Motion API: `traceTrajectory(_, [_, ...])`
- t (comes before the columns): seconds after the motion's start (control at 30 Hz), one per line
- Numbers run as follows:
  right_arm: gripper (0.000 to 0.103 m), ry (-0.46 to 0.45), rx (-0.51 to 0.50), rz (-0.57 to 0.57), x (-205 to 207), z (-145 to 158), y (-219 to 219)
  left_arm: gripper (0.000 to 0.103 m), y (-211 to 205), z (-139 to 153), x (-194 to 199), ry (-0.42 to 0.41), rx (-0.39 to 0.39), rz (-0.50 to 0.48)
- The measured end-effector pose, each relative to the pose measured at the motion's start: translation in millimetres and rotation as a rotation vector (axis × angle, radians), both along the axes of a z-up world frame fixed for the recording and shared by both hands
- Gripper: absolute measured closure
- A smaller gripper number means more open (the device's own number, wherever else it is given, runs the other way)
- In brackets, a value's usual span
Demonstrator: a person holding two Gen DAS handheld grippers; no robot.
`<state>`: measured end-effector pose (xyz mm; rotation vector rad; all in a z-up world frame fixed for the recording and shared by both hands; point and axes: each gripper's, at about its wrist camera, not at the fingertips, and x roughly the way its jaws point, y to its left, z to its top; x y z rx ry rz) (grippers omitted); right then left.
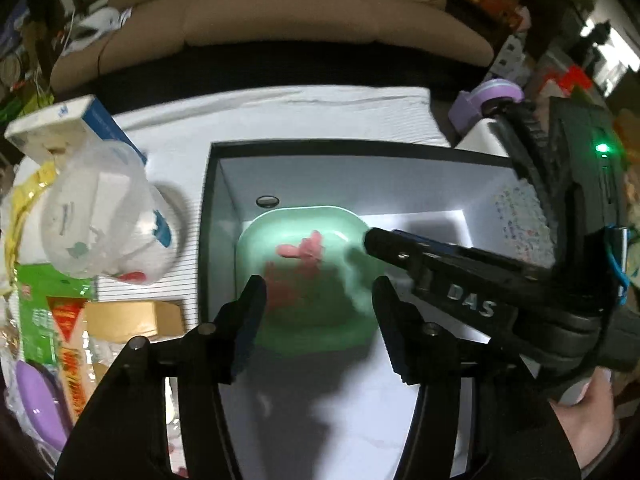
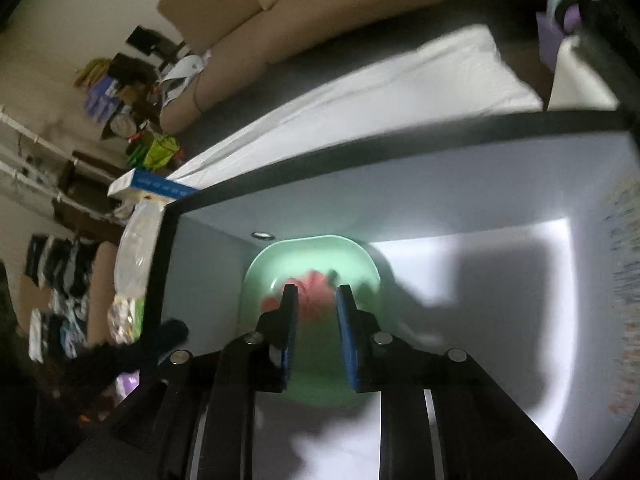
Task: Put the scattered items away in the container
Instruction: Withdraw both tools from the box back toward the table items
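Container: big box (image 1: pixel 224 184) with dark rim and white inner walls sits open-topped on the white-covered counter (image 1: pixel 280 116); its left wall rises just beside the green dish.
Open room: the right half of the box floor lies bare and brightly lit; left of the box the counter is crowded with a clear plastic tub (image 1: pixel 92 208), a blue-and-white carton (image 1: pixel 76 120) and a brown cardboard box (image 1: pixel 136 316).
Green dish: a pale green rounded-rectangle dish (image 1: pixel 320 320) rests in the far-left part of the box floor, long axis running near to far, open side up.
Red pieces: small pink-red items (image 1: pixel 308 250) lie in the dish's hollow, blurred, so their shape and heading can't be called.
Left tongs: the left tongs (image 1: pixel 318 284) hang over the near rim of the dish, fingers spread wide, nothing between them.
Right tongs: in the right wrist view the right tongs (image 2: pixel 316 292) hover over the dish, blue pads apart with a clear gap, the red pieces (image 2: pixel 316 296) showing through it; whether they touch is unclear.
From the left view: the right tongs (image 1: pixel 370 240) reach in from the right, tips above the dish's right rim.
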<state>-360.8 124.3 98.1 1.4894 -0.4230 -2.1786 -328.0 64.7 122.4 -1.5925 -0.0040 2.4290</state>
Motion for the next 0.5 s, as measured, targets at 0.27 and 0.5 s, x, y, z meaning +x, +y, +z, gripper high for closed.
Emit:
traceTrajectory(0.27, [0.06, 0.182, 0.123, 0.197, 116.0, 63.8, 35.5, 0.042, -49.6, 65.6, 108.6, 0.166, 0.08, -0.015])
traceTrajectory(0.5, [0.059, 0.193, 0.101, 0.131, 198.1, 65.7, 114.9, 0.042, -80.5, 22.2, 169.9, 0.082, 0.074, 0.054])
